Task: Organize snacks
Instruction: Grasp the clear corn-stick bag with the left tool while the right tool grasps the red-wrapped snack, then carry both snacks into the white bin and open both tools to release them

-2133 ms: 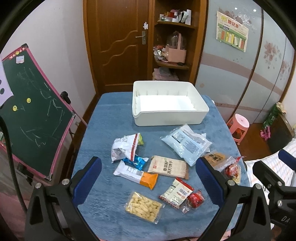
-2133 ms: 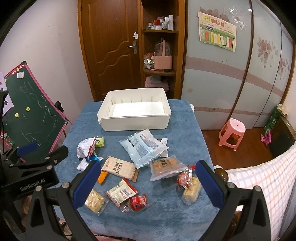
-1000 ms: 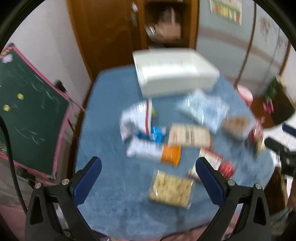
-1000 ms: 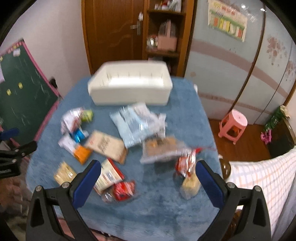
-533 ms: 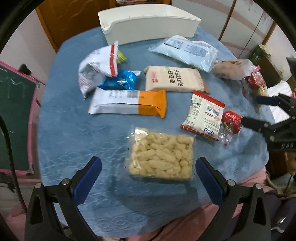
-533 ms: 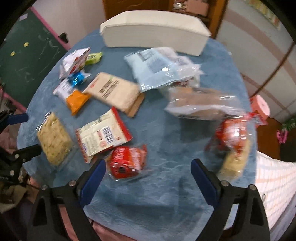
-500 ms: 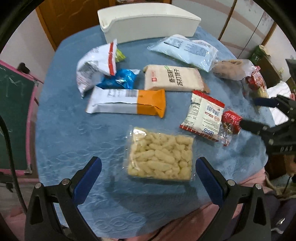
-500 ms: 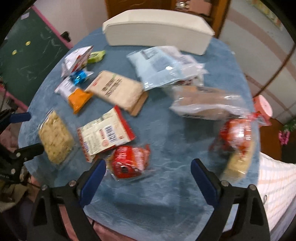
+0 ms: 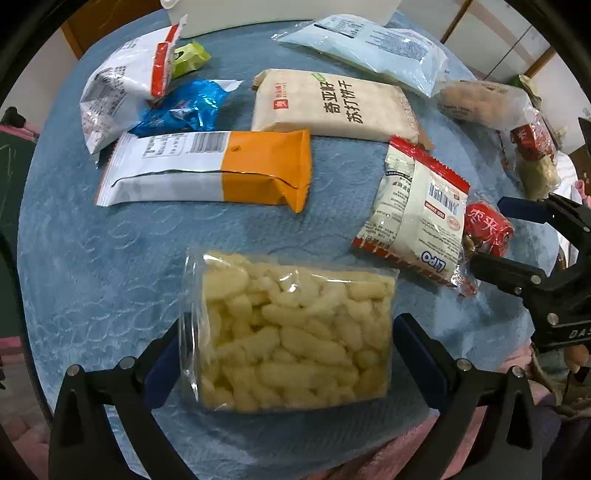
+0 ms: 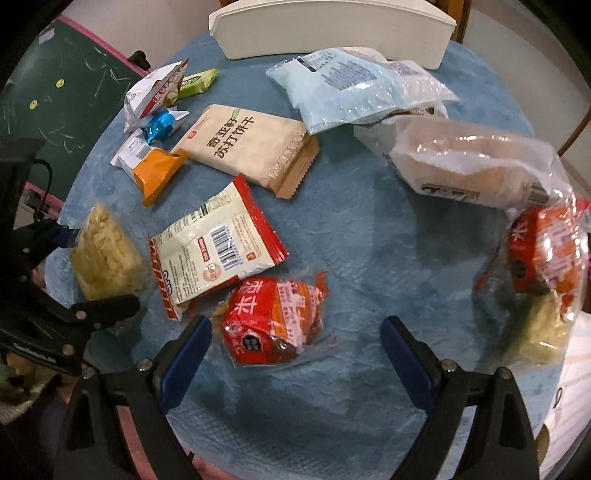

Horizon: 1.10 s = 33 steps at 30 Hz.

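My left gripper (image 9: 286, 354) stands spread astride the clear bag of puffed sticks (image 9: 291, 332) (pads not pressing), my right gripper (image 10: 295, 349) wide open, red packet (image 10: 271, 319) just inside its left finger.

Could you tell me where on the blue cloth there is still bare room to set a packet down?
Bare cloth lies between the red-edged white packet and the clear bag of red snacks. Another patch lies below the orange-and-white packet, left of the puff bag. Towards the white bin, packets crowd together.
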Tool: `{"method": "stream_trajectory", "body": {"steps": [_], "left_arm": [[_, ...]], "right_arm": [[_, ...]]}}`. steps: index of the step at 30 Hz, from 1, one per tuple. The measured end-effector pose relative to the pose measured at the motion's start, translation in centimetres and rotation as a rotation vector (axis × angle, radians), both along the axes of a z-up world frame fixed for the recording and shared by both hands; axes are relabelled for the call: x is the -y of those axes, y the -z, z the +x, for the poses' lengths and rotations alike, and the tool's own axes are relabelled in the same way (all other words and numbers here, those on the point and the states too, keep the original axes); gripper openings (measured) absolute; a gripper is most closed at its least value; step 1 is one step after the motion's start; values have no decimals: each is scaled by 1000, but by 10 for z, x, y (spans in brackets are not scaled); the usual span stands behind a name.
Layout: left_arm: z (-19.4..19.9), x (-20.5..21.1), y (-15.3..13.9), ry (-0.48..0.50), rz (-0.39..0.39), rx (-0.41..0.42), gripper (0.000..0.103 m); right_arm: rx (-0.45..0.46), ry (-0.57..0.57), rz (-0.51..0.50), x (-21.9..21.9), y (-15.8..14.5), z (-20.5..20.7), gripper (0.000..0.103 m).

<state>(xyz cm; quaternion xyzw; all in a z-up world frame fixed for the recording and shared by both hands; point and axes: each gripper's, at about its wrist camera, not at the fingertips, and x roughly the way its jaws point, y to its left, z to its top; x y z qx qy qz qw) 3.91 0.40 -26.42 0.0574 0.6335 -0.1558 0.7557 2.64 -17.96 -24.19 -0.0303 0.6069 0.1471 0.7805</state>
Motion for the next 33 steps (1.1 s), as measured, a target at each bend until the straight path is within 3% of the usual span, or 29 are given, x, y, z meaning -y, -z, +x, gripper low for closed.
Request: {"method": "stream_trajectory", "body": {"steps": [8,9,10,12,18,26,33], "left_arm": [[4,14,-1,-29,4,10,103],[2,12,-2,-39,2,16,100],[1,12,-3,-44,-5,20,97],[-3,10,-10,-47,-5,43,87],[-12,2,-21,-82,0,74,86],[-21,-7,-86,-85,-11,232,86],[17,-16,-183,-130,-64,410,86]], "right_arm": [[2,-9,-6,-5,3,4,93],[3,-20,-10,-9,3,3,83],[9,-36,-1,-11,0,-2,67],[6,-46,23,-13,-5,-5,62],[30,-2,46,-7,-20,-11,55],[170,31,29,3,-79,-17,55],[363,53,57,2,-156,8,55]]}}
